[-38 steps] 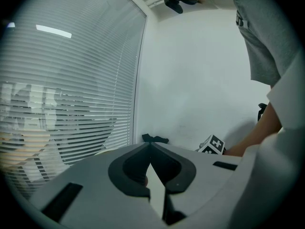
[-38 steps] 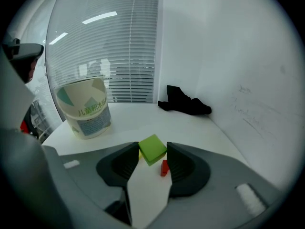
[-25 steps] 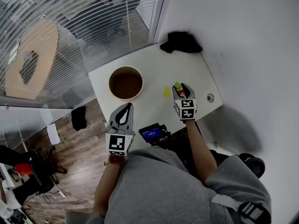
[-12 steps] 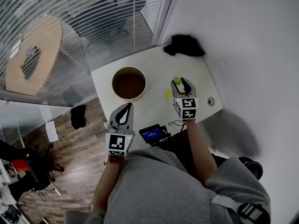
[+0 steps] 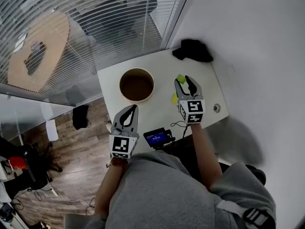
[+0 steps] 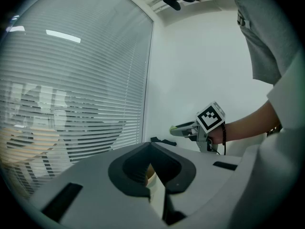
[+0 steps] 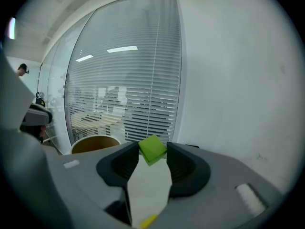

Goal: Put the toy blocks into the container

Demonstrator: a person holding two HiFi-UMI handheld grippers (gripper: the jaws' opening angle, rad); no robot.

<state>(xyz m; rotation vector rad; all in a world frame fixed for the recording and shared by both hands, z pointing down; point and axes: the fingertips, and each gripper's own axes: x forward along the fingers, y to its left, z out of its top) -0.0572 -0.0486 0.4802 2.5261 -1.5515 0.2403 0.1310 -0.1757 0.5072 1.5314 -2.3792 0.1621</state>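
Two grippers, head view: right gripper point(image 5: 187, 81) clamps green block point(image 5: 181, 78) over white table point(image 5: 157, 113), right of brown round container point(image 5: 137, 85); yellow block point(image 5: 174, 98) lies on tabletop beside it.
Left gripper view: left gripper point(image 6: 150, 146), jaws together, nothing held.
Right gripper view: green block pinched between jaw tips; container beyond, left.

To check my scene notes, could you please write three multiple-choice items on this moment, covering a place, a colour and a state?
1. Where is the green block? A on the floor; B between the fingers of the right gripper; C on a chair.
2. What colour is the block lying on the table? A blue; B purple; C yellow.
3. The fingers of the left gripper are: A together, empty; B wide apart; C gripping a block.
Answers: B, the fingers pinch it in the right gripper view; C, the yellow block lies beside that gripper; A, they meet with nothing between.
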